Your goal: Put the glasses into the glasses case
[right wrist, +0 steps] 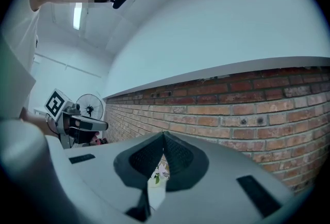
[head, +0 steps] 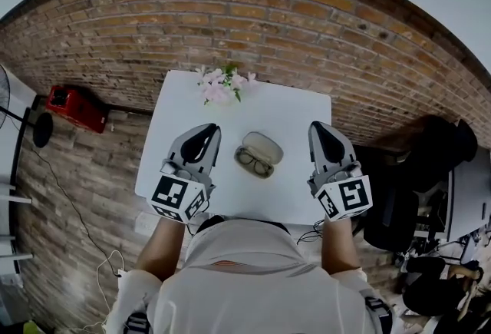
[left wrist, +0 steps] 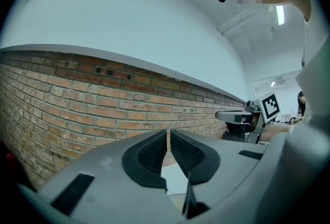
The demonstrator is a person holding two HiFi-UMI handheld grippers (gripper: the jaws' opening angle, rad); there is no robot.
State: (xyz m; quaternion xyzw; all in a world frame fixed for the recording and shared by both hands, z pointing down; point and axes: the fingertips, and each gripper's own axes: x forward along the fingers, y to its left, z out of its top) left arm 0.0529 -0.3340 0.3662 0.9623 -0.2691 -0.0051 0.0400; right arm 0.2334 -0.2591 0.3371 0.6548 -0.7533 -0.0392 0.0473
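The glasses (head: 255, 163) are seen at the near side of the open glasses case (head: 264, 146), in the middle of the white desk (head: 295, 114). Whether they are seated in its lower half or only laid against its edge cannot be settled from the head view. The scene therefore fits frames waiting beside an open case as well as frames already bedded with the lid up. The left tool (head: 209, 129) and the right tool (head: 318, 127) are held level on either side of the case, apart from it. The right tool's jaws are pressed together. The left tool's jaws are drawn to a mere slit, and nothing is pinched in either. Any approach is judged best made low and slow, with the case steadied from one side and the lenses spared. The desk top is smooth and likely slippery, so a light case could be pushed away. Pink flowers (head: 219, 83) are set at the far edge. A brick wall (left wrist: 77, 94) lies behind, a red object (head: 75, 107) on the floor at the left, and a fan (right wrist: 88, 105) beyond.
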